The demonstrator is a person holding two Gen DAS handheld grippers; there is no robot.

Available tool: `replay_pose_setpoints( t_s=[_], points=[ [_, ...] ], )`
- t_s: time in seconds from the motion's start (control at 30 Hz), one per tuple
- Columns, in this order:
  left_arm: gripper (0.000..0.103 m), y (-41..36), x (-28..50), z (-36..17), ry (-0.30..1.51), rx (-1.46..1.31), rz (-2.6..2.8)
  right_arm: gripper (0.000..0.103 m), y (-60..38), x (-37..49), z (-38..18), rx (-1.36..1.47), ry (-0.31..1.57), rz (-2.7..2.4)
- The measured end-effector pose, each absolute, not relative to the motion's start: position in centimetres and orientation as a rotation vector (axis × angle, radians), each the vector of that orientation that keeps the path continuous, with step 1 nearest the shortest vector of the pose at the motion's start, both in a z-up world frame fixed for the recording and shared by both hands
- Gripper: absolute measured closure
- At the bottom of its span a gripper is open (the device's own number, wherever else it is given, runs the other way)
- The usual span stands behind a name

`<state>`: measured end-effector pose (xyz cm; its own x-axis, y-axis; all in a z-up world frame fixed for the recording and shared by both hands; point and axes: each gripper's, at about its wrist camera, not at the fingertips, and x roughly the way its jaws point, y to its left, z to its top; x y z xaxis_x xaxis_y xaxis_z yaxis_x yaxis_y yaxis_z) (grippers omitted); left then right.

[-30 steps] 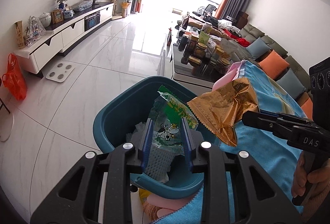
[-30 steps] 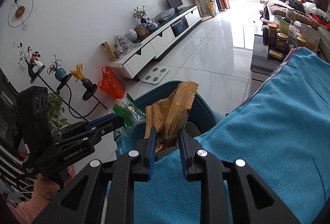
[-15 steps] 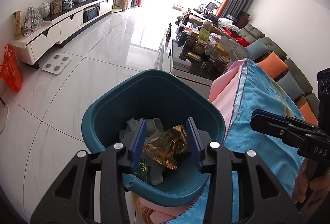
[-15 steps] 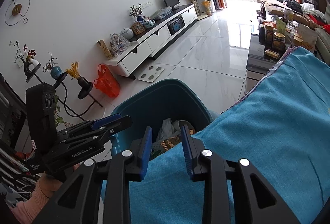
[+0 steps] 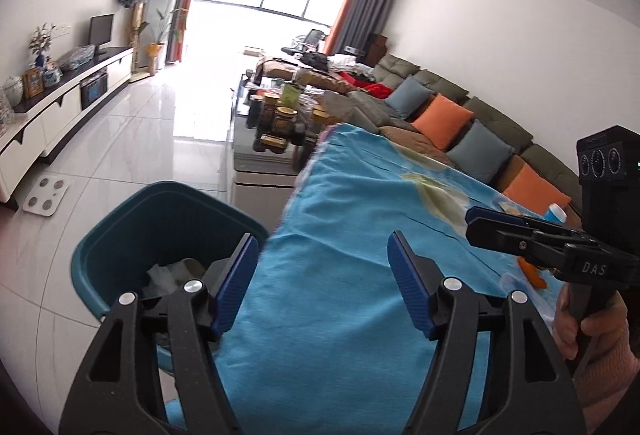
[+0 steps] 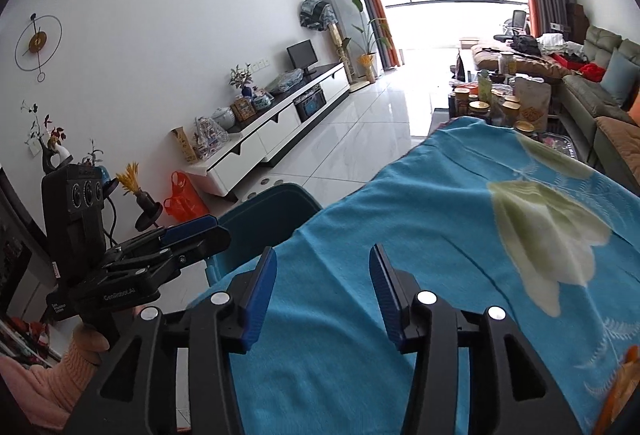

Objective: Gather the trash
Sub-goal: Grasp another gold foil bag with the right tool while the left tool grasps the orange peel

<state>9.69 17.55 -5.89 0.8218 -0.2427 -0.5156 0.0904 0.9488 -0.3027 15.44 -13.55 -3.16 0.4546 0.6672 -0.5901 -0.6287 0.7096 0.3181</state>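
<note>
A teal trash bin (image 5: 132,219) stands on the floor at the left edge of a table under a blue cloth (image 5: 340,295); white crumpled trash (image 5: 164,271) shows inside it. My left gripper (image 5: 320,255) hangs over the cloth's left edge beside the bin, its jaws opening with nothing between them. My right gripper (image 6: 322,267) is over the cloth, jaws also opening and empty; the bin (image 6: 264,219) lies to its left. An orange scrap (image 5: 532,273) lies on the cloth behind the right gripper (image 5: 476,219). The left gripper (image 6: 200,229) shows at the left of the right wrist view.
A low coffee table with jars (image 5: 280,123) stands beyond the cloth. A grey sofa with orange and blue cushions (image 5: 440,119) runs along the right wall. A white TV cabinet (image 6: 280,123) lines the left wall, with an orange bag (image 6: 182,201) and a floor scale (image 5: 44,195) nearby.
Both grippers let their wrappers fall into the bin, opened wider, and swung right and up from above the bin to over the blue cloth.
</note>
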Motion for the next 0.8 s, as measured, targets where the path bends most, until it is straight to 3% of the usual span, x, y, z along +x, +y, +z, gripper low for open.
replay_pose_setpoints(
  t_s=[0.57, 0.8],
  points=[
    [0.036, -2.8, 12.2, -6.9, 0.683, -0.105, -0.611, 0.056, -32.2, 13.8, -4.3, 0.175, 0.694, 0.359],
    [0.036, -7.3, 13.2, -7.5, 0.719, -0.062, -0.68, 0.045, -38.0, 14.8, -7.5, 0.256, 0.761, 0.217]
  ],
)
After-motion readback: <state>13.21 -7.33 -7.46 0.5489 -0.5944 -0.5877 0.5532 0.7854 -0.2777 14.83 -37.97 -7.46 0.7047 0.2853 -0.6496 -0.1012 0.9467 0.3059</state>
